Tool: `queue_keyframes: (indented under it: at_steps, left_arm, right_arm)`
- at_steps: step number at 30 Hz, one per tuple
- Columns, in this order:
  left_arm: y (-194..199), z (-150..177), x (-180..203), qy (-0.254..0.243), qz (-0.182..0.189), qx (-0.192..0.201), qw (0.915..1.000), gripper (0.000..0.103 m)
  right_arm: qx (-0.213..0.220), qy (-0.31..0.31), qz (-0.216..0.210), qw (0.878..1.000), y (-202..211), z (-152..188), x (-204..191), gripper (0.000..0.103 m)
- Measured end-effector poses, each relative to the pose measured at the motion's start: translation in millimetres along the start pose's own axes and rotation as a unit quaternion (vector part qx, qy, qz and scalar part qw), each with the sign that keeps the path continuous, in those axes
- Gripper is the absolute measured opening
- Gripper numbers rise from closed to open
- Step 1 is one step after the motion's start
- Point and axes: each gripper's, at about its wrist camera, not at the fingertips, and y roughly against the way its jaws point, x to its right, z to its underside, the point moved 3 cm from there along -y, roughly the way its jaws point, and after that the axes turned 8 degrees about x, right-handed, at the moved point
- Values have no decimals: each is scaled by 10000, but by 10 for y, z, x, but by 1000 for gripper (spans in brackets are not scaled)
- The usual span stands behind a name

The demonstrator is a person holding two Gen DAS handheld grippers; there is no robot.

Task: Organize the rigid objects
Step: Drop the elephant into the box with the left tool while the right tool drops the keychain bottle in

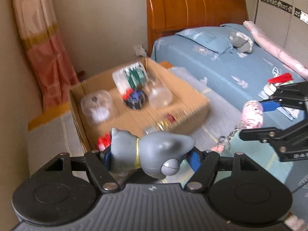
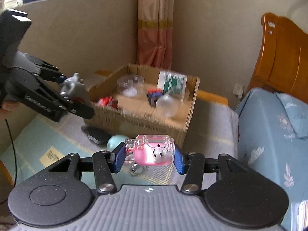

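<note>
My left gripper (image 1: 150, 156) is shut on a grey cat figurine (image 1: 152, 152) with a yellow collar, held in the air near the front of an open cardboard box (image 1: 192, 105). It also shows in the right wrist view (image 2: 73, 85), at the box's left. My right gripper (image 2: 149, 156) is shut on a clear pink keychain bottle (image 2: 152, 151) with a pig inside, short of the box (image 2: 146, 121). It shows at the right of the left wrist view (image 1: 252, 113), chain hanging. The box holds clear plastic containers (image 1: 96, 105), a dark blue toy (image 1: 134, 99) and red pieces.
The box stands on a striped mat (image 2: 209, 132) beside a blue bed (image 1: 221, 61) with a wooden headboard (image 1: 192, 5). A dark grey object (image 2: 97, 133) and a pale green ball (image 2: 115, 141) lie on the mat before the box. A curtain (image 2: 155, 23) hangs behind.
</note>
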Motion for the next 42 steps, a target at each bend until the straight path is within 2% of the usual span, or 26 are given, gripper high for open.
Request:
queue_keyframes:
  at_steps: [9, 14, 20, 22, 24, 25, 26, 27, 28, 30, 36, 42]
  left_arm:
    - [-408, -379, -183, 62, -179, 54, 9998, 72]
    - [-688, -417, -280, 184, -225, -70, 9996, 72]
    - [-937, -424, -341, 235, -291, -229, 9990, 72]
    - [-987, -430, -354, 228, -310, -261, 9989, 72]
    - [-1024, -437, -367, 245, -286, -292, 9989, 73]
    - [-1036, -439, -374, 277, -254, -308, 9988, 76]
    - [-1048, -439, -385, 319, -222, -313, 9988, 80]
    - [-1047, -438, -399, 360, -220, -286, 9987, 92]
    - [-1025, -440, -411, 399, -287, -194, 9986, 97]
    - [-989, -448, -423, 431, -384, -104, 9983, 98]
    - [-791, -408, -416, 570, -458, -156, 9972, 98]
    - [-449, -319, -299, 544, -711, -54, 9960, 98]
  right_arm:
    - [390, 236, 233, 9987, -239, -577, 239, 56]
    - [259, 210, 327, 9989, -548, -711, 391, 56]
    - [-87, 155, 317, 9993, -926, -658, 467, 56]
    - [-159, 139, 292, 9994, -976, -611, 456, 62]
    - [-129, 60, 273, 9995, -971, -590, 452, 95]
    - [-65, 21, 266, 9996, -941, -578, 453, 101]
    - [-8, 7, 252, 9997, -917, -577, 447, 103]
    - [30, 3, 208, 9998, -878, -566, 437, 103]
    - [-1, 12, 170, 9999, -859, -562, 425, 103]
    - [-25, 63, 195, 9998, -819, -549, 394, 103]
    - [-130, 110, 144, 9998, -698, -448, 273, 103]
    - [-191, -44, 197, 9996, -565, -291, 150, 103]
